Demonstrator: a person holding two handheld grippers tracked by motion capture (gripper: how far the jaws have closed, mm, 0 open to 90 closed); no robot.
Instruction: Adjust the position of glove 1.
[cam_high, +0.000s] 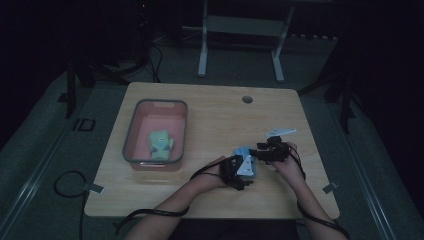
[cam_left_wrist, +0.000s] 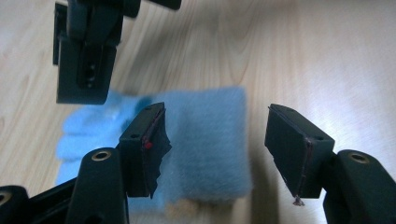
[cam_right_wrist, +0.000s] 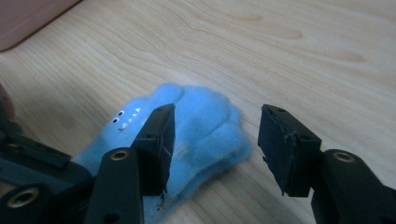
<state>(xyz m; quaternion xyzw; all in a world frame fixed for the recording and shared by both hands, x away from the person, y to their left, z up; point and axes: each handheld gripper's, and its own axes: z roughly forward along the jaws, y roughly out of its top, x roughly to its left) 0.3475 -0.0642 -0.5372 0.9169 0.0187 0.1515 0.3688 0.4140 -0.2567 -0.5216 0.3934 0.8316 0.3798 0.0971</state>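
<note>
A: Where's the fluffy light-blue knitted glove (cam_right_wrist: 196, 126)?
B: Flat on the pale wooden table (cam_high: 215, 110), front right; left gripper (cam_left_wrist: 215, 140) and right gripper (cam_right_wrist: 215, 140) both spread wide over it, gripping nothing

A: And the tub?
B: Grey-rimmed pink plastic tub (cam_high: 131, 131) sits well left, a green glove (cam_high: 160, 144) inside

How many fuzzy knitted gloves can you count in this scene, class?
2: a fuzzy blue knitted glove on the wooden table between both grippers, and a green one inside the grey-rimmed pink bin.
</note>
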